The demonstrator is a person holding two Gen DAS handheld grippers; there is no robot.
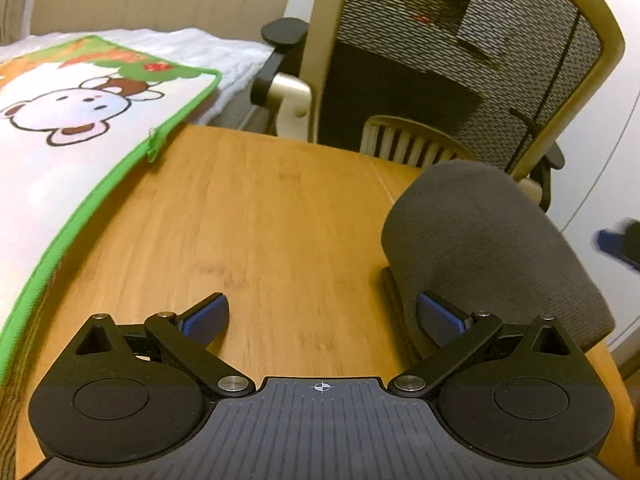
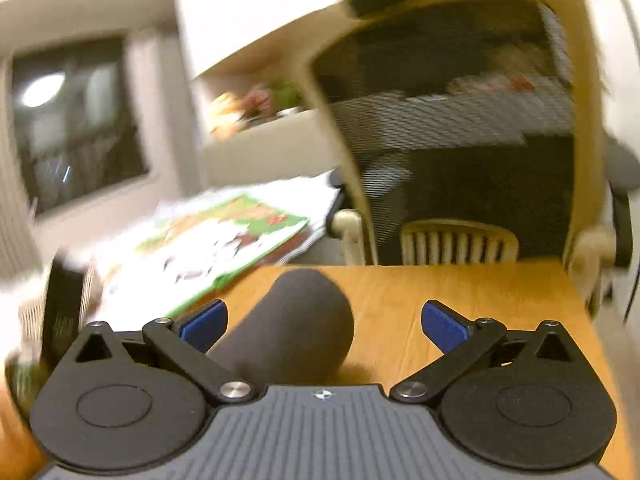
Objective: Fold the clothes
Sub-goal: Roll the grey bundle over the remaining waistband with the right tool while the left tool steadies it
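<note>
A dark grey folded garment (image 1: 488, 256) lies on the wooden table (image 1: 256, 216), at the right in the left wrist view. My left gripper (image 1: 322, 316) is open and empty above the table, its right finger beside the garment's left edge. In the blurred right wrist view the same grey garment (image 2: 296, 328) lies just ahead, between the fingers of my right gripper (image 2: 324, 324), which is open and holds nothing. A blue blurred part of the right gripper (image 1: 620, 244) shows at the right edge of the left wrist view.
A white cartoon-print cushion with green trim (image 1: 68, 152) lies on the table's left side and also shows in the right wrist view (image 2: 216, 248). A mesh-backed office chair (image 1: 460, 64) stands behind the table's far edge. White bedding (image 1: 208, 52) lies behind the cushion.
</note>
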